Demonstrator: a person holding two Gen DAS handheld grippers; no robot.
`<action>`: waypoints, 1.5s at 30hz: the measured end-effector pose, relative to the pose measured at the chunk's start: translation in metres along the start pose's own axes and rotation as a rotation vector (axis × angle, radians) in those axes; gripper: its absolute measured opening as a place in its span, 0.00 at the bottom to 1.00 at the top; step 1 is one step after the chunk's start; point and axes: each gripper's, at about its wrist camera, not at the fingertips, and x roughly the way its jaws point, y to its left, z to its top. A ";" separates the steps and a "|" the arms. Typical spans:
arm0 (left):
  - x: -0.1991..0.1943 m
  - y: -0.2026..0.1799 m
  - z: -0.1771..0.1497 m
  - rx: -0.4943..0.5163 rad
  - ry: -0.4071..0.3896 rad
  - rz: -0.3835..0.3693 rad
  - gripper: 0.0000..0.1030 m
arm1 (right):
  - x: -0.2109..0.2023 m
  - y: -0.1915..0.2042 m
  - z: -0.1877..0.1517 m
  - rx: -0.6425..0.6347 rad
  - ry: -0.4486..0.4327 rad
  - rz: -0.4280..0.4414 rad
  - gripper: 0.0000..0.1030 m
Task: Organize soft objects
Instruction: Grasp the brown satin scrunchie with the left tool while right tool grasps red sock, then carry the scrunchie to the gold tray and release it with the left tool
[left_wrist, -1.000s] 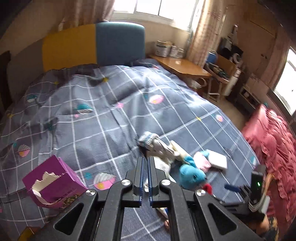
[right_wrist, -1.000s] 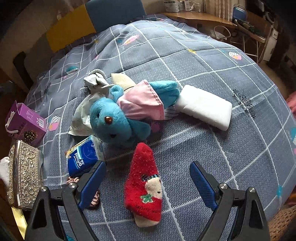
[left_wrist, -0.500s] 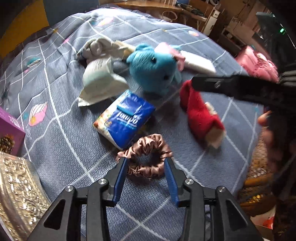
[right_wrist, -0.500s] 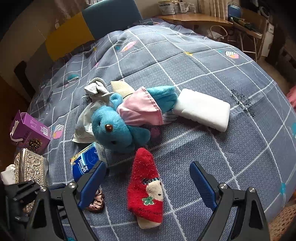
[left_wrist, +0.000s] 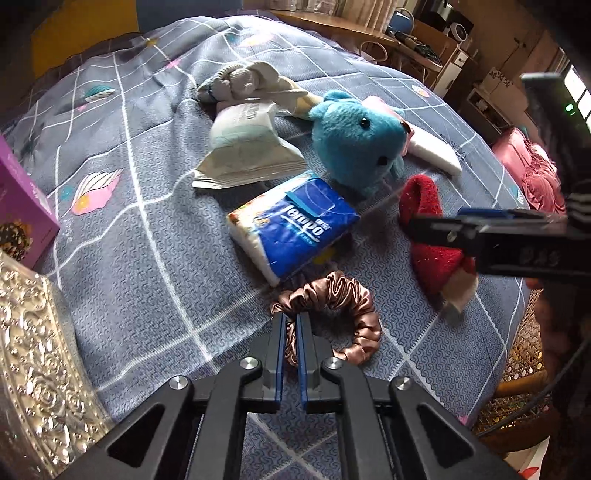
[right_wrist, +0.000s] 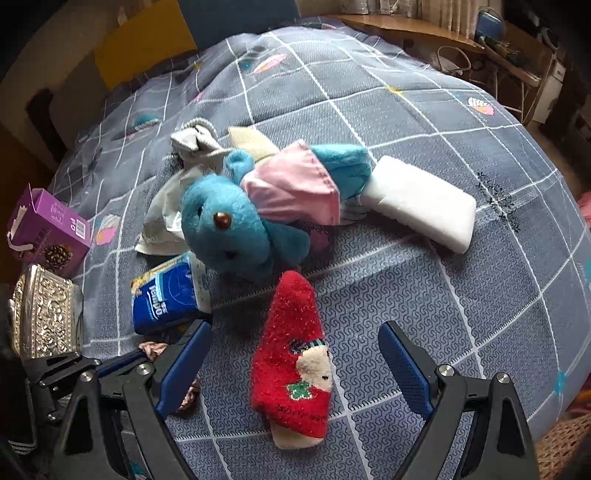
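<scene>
Your left claw (left_wrist: 290, 332) has just closed on the near edge of the brown satin scrunchie (left_wrist: 332, 317), its blue pads pinching one gathered fold so the rest of the ring lies slack on the bed (left_wrist: 129, 229). Taking it by the rim makes sense: the fabric is thin and slippery, and a pinch on a bunched part should hold better than a grip across the whole loop. Your right claw (right_wrist: 291, 365) stands wide with nothing between its pads, poised over the red fuzzy sock (right_wrist: 291, 369), which lies flat between them, apparently ready to be taken next.

The scrunchie is glossy and crinkled, lying just beside the blue Tempo tissue pack (left_wrist: 295, 225) at the near edge of the bed. Beyond sit the blue plush toy (left_wrist: 354, 144) in its pink dress, a white wipes packet (left_wrist: 243, 147), a knotted grey sock (left_wrist: 240, 79) and a white pad (right_wrist: 421, 203), loosely clustered. An embossed silver box (left_wrist: 40, 369) and a purple carton (left_wrist: 22, 206) stand to the left.
</scene>
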 end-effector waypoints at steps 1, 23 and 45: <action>-0.003 0.002 -0.001 -0.006 -0.006 -0.004 0.04 | 0.005 0.002 -0.001 -0.015 0.023 -0.009 0.82; -0.192 0.116 0.120 -0.178 -0.390 0.155 0.04 | 0.015 0.022 -0.006 -0.092 0.045 -0.037 0.28; -0.234 0.309 -0.161 -0.687 -0.369 0.477 0.04 | 0.016 0.032 -0.007 -0.159 0.051 -0.062 0.28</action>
